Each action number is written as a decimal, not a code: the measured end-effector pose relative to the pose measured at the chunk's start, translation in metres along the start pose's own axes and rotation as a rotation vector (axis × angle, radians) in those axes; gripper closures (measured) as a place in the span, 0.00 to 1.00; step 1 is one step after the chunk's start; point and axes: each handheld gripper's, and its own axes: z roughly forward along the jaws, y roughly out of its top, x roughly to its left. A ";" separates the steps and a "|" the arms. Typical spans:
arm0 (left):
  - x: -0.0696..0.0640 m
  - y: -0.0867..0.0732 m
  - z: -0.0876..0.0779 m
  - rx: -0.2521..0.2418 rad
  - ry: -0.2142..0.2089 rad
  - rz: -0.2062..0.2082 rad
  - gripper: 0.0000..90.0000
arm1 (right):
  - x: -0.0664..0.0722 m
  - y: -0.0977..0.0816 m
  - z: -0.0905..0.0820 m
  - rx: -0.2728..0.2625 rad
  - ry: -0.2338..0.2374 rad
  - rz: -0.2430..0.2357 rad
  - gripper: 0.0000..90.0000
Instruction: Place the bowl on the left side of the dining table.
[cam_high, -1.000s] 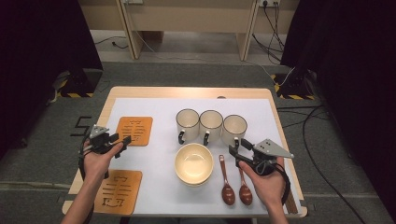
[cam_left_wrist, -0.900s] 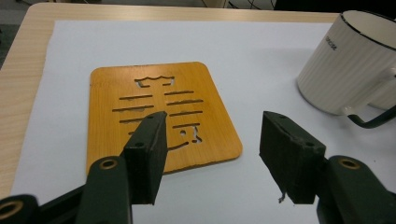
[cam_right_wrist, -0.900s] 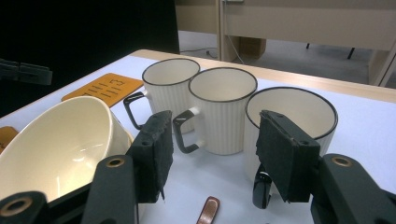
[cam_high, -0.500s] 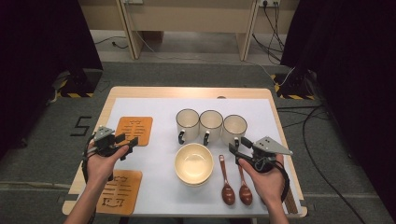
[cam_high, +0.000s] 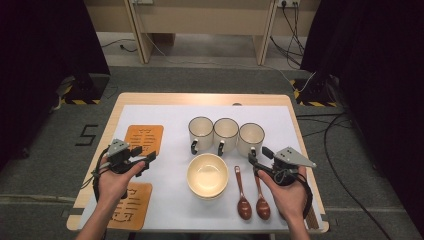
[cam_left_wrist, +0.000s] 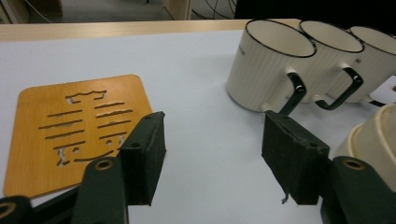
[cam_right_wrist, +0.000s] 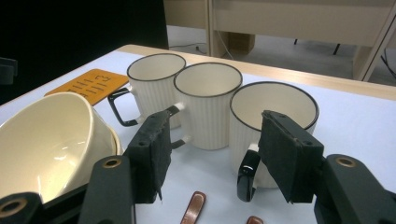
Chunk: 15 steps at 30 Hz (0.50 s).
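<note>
**Both grippers empty over a crowded setting**

Table (cam_high: 150, 100) covered by white sheet, wooden rim showing at the far edge. Cream bowl (cam_high: 207, 173) at centre near the front edge, possibly two stacked; hard to tell. Three mugs (cam_high: 226, 134) in a tight row behind, touching or nearly so, handles facing front. Two orange mats: one (cam_high: 144, 139) toward the left edge, another (cam_high: 128, 205) at the front-left corner. Two brown spoons (cam_high: 251, 194) right of the bowl.

Risks: mugs packed close, so lifting one likely to knock its neighbour; front-left mat overhanging the sheet, liable to slide off if nudged.

Left gripper (cam_left_wrist: 212, 154) spread wide, grasping nothing, poised above bare sheet beside the far mat. Right gripper (cam_right_wrist: 212, 151) equally wide, empty, aimed at the rightmost mug's handle.
</note>
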 end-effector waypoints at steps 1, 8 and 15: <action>-0.002 0.001 -0.001 -0.004 -0.004 0.002 0.44 | 0.000 0.000 -0.001 -0.001 -0.004 -0.002 0.49; -0.017 0.002 -0.003 -0.008 -0.040 0.017 0.44 | -0.002 -0.001 -0.001 -0.001 -0.011 -0.004 0.49; -0.034 0.002 -0.002 0.003 -0.079 0.044 0.47 | -0.001 -0.003 0.001 0.008 -0.010 -0.006 0.49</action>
